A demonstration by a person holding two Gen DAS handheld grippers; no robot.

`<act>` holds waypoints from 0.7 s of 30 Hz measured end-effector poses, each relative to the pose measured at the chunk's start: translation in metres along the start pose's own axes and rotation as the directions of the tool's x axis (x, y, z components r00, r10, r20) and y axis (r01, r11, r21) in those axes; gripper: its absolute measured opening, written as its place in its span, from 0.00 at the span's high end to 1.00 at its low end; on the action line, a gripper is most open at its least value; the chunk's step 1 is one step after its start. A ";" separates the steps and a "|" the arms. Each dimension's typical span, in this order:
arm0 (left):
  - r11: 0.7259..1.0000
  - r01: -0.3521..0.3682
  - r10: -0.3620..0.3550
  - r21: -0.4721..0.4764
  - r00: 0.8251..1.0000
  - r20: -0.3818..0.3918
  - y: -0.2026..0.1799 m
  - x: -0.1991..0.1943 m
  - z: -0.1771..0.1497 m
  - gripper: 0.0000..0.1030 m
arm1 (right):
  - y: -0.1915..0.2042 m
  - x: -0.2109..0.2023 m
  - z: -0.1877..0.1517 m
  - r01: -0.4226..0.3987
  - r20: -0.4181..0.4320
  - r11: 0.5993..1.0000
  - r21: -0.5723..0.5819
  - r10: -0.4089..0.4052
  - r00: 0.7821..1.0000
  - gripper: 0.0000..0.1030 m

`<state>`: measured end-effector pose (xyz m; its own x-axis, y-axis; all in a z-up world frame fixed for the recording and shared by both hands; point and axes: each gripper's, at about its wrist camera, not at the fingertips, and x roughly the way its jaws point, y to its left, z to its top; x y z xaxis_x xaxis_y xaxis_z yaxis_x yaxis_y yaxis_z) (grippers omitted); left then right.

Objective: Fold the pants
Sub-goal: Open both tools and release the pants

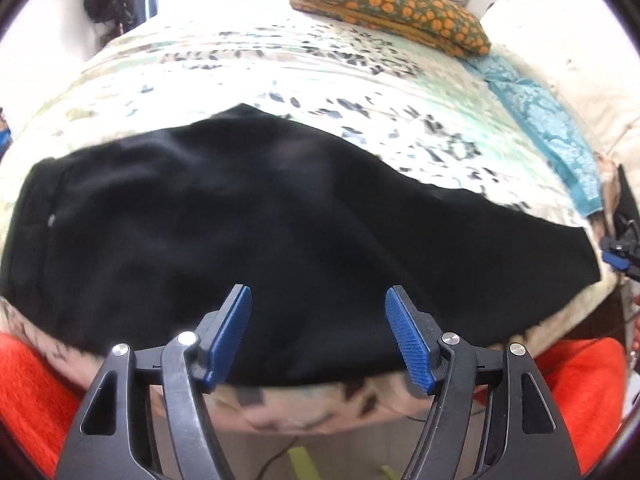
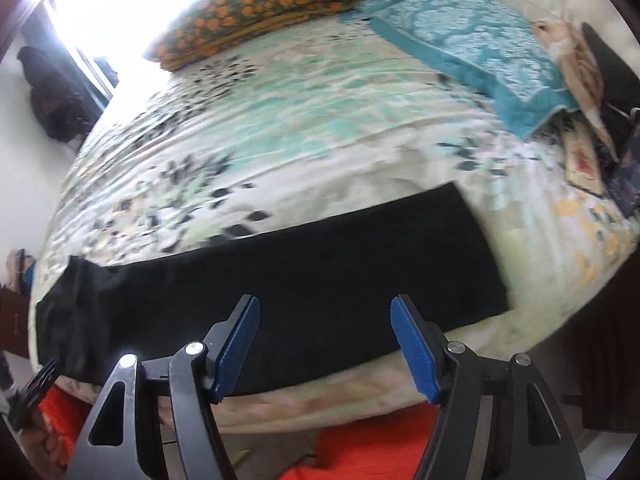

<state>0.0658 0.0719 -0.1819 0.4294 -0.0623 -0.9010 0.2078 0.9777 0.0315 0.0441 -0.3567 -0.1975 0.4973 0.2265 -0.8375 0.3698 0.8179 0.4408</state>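
Here the bed [image 2: 320, 128], with its pale flowered cover, serves as the folding surface — broad, flat and soft, so the cloth can lie spread without sliding off. The black pants [image 1: 248, 216] lie along the near edge of it, stretched sideways in one long dark band; from the right wrist view they look already doubled leg on leg, since only a single straight-sided strip shows, with the wider, rumpled waist part toward the left and a squared leg end toward the right. That placement, I judge, keeps both ends within reach of someone standing at the bedside, whose orange clothing shows below the mattress edge in both views. Farther back, well apart from the pants, an orange-dotted pillow [image 2: 256, 4] and a blue patterned quilt [image 2: 472, 40] lie out of the way near the head of the bed. The left gripper [image 1: 319, 312] points steeply down over the middle of the pants near the front edge, its blue pads spread with nothing between them but the cloth beneath — released, not pinching. The right gripper [image 2: 325, 322] hangs likewise over the leg half, tilted downward, its jaws parted and empty. Neither appears to touch the fabric, though the blur makes the gap hard to judge.
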 end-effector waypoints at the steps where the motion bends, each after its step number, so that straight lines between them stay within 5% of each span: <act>1: 0.998 -0.050 0.051 0.035 0.998 -0.028 0.005 0.011 0.002 0.35 | 0.028 0.009 -0.004 -0.048 -0.012 0.999 -0.024 0.047 0.999 0.32; 3: 0.978 -0.155 0.168 0.136 0.981 -0.093 0.016 0.029 -0.005 0.43 | 0.087 0.034 -0.016 -0.113 -0.050 0.988 -0.101 0.108 0.993 0.30; 5: 0.945 -0.247 0.264 0.216 0.963 -0.051 0.028 0.029 -0.015 0.43 | 0.135 0.068 -0.033 -0.142 -0.109 0.970 -0.195 0.123 0.986 0.29; 7: 0.924 -0.338 0.350 0.178 0.936 -0.043 0.052 0.022 -0.018 0.42 | 0.156 0.110 -0.055 -0.042 -0.178 0.953 -0.299 -0.013 0.984 0.29; 9: 0.935 -0.353 0.355 0.044 0.932 -0.070 0.086 0.011 -0.017 0.36 | 0.146 0.122 -0.068 -0.013 -0.107 0.950 -0.313 -0.022 0.994 0.19; 11: 0.950 -0.311 0.308 -0.041 0.949 -0.069 0.105 0.003 -0.019 0.34 | 0.136 0.125 -0.069 -0.015 -0.100 0.959 -0.282 -0.013 0.995 0.13; 15: 0.958 -0.282 0.284 -0.046 0.958 0.037 0.109 -0.020 -0.014 0.34 | 0.140 0.128 -0.064 0.007 -0.116 0.958 -0.287 -0.042 0.992 0.05; 18: 0.943 -0.332 0.333 -0.019 0.941 0.064 0.123 -0.017 -0.005 0.28 | 0.143 0.129 -0.066 0.031 -0.090 0.959 -0.282 -0.059 0.994 0.00; 20: 0.890 -0.456 0.455 -0.003 0.887 -0.079 0.152 0.011 -0.013 0.25 | 0.143 0.129 -0.065 0.038 -0.085 0.960 -0.277 -0.064 0.994 0.00; 21: 0.899 -0.434 0.429 -0.057 0.900 -0.081 0.168 0.013 -0.014 0.18 | 0.143 0.129 -0.064 0.035 -0.087 0.961 -0.275 -0.061 0.994 0.00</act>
<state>0.0940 0.2379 -0.1941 0.4043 0.3798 -0.8320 -0.0492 0.9174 0.3949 0.1107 -0.1765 -0.2638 0.4033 0.2213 -0.8879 0.1573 0.9391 0.3055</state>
